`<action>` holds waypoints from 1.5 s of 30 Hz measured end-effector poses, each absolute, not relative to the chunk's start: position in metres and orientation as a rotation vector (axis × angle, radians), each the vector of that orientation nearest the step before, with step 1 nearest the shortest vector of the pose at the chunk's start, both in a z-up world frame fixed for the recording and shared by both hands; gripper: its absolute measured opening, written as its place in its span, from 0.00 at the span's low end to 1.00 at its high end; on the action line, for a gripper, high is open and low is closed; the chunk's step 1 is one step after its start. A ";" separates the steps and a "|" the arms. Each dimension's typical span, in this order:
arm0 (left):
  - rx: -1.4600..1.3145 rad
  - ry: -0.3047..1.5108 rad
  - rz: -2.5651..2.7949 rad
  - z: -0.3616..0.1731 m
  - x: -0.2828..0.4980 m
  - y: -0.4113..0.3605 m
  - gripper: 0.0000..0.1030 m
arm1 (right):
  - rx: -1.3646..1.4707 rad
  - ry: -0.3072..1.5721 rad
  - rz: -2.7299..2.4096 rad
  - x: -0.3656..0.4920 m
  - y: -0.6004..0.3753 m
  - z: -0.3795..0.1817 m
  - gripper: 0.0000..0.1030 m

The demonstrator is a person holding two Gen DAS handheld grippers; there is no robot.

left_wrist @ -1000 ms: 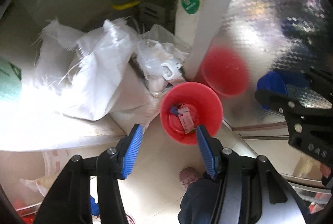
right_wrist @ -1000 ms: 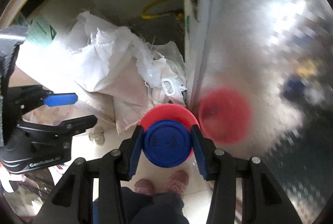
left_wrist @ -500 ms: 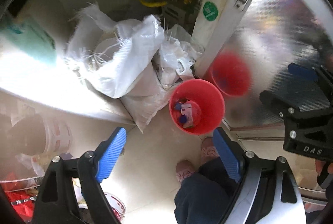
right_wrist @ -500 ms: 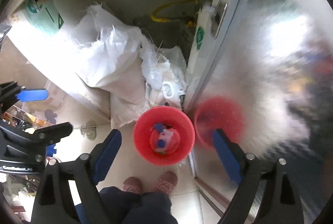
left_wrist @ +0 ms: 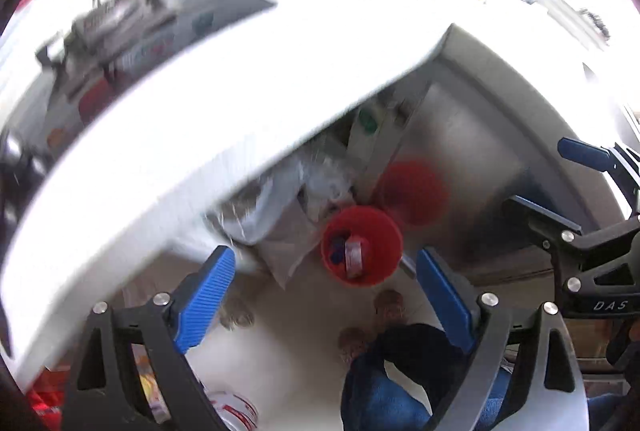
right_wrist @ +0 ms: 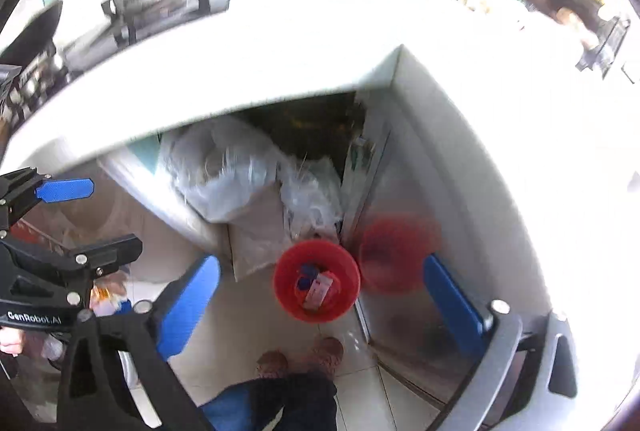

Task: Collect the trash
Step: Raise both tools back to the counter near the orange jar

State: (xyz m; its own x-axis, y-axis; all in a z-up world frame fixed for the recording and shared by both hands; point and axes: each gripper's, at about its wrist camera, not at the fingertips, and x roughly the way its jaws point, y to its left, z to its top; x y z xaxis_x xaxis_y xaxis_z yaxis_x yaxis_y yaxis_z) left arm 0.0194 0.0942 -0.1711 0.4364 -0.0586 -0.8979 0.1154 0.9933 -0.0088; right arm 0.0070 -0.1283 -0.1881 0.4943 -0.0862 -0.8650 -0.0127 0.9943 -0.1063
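A red bin point(left_wrist: 362, 245) point(right_wrist: 316, 281) stands on the floor far below both grippers, beside an open metal cabinet door. In it lie a blue lid point(right_wrist: 306, 277) and a pink-and-white packet point(right_wrist: 318, 291) point(left_wrist: 354, 255). My left gripper point(left_wrist: 323, 259) point(right_wrist: 100, 215) hangs high over the bin, its jaws opening with nothing between the blue pads. My right gripper point(right_wrist: 320, 265) point(left_wrist: 552, 179) is beside it at the same height, jaws also opening and empty.
A white countertop point(left_wrist: 240, 79) point(right_wrist: 280, 43) with a gas stove point(left_wrist: 116, 15) juts out above the floor. White sacks point(right_wrist: 224, 175) fill the cabinet under it. The shiny door point(right_wrist: 404, 191) reflects the bin. A person's slippered feet point(right_wrist: 300, 355) stand just before the bin.
Both grippers rose high above the bin and their jaws spread wide. The right gripper let go of the blue lid, which now lies in the bin. The countertop came into view.
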 end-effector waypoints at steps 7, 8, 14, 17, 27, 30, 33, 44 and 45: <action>0.076 1.028 -0.146 -0.109 0.039 0.081 1.00 | -0.091 0.980 -0.118 0.010 -0.141 -0.129 0.99; 0.083 1.019 -0.154 -0.104 0.044 0.079 1.00 | -0.084 0.969 -0.128 0.011 -0.144 -0.121 0.99; 0.132 0.974 -0.206 -0.078 0.081 0.054 1.00 | -0.060 0.915 -0.188 0.019 -0.170 -0.089 0.99; 0.143 0.957 -0.217 -0.066 0.102 0.044 1.00 | -0.049 0.902 -0.210 0.031 -0.181 -0.083 0.99; 0.156 0.959 -0.222 -0.045 0.200 0.017 1.00 | -0.008 0.863 -0.225 0.092 -0.237 -0.062 0.99; 0.151 0.967 -0.217 -0.040 0.228 0.008 1.00 | 0.014 0.867 -0.215 0.111 -0.255 -0.060 0.99; 0.162 0.965 -0.219 -0.035 0.253 -0.002 1.00 | 0.025 0.875 -0.211 0.127 -0.270 -0.057 0.99; 0.222 0.985 -0.274 -0.034 0.343 -0.037 1.00 | 0.055 0.893 -0.270 0.179 -0.319 -0.051 0.99; 0.227 0.985 -0.285 -0.034 0.352 -0.040 1.00 | 0.058 0.898 -0.277 0.183 -0.322 -0.051 0.99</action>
State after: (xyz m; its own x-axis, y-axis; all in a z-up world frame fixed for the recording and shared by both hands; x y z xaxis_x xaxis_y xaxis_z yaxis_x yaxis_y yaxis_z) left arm 0.3520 -0.0400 -0.0337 0.5212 -0.1335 -0.8430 0.3375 0.9394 0.0599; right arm 0.1831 -0.3223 -0.0511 0.5902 -0.2135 -0.7785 0.2618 0.9629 -0.0656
